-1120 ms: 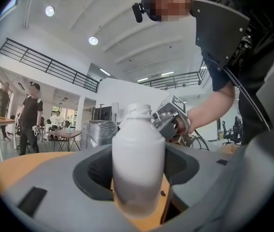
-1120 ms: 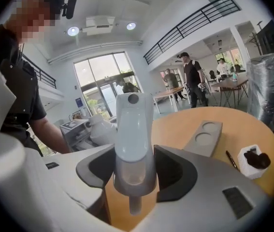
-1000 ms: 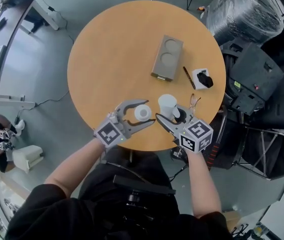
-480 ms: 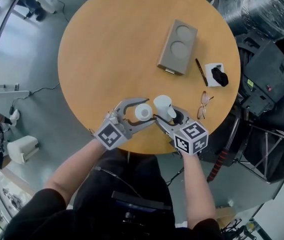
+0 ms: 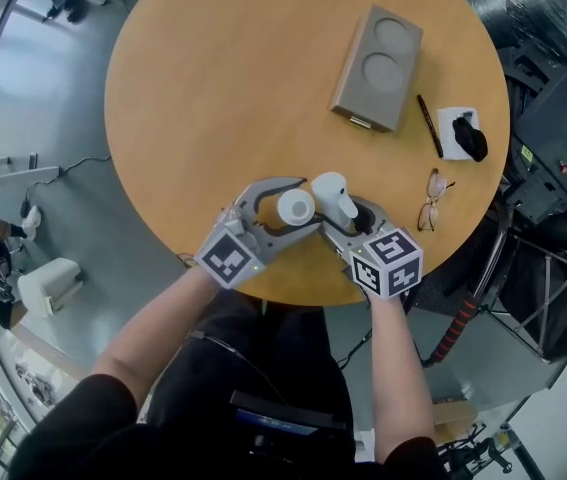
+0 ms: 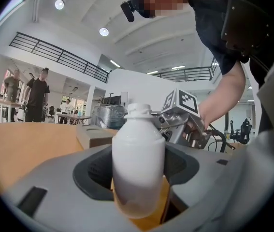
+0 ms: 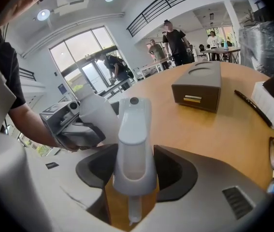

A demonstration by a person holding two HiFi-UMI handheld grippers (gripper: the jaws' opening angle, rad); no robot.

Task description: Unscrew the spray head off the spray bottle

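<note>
Spray bottle (image 6: 137, 153): white, upright, threaded neck bare, pinched at its sides by the left tongs (image 5: 299, 208) over the near edge of the round wooden surface (image 5: 213, 88).
Spray head (image 7: 133, 139): white, off the bottle, its tube hanging below, pinched by the right tongs (image 5: 337, 208) just right of the bottle.
Grey box (image 5: 378, 54): two round hollows on top, far right.
Pen (image 5: 430, 125): dark, right of the box.
Glasses (image 5: 435, 200): right edge, near the right tongs.
</note>
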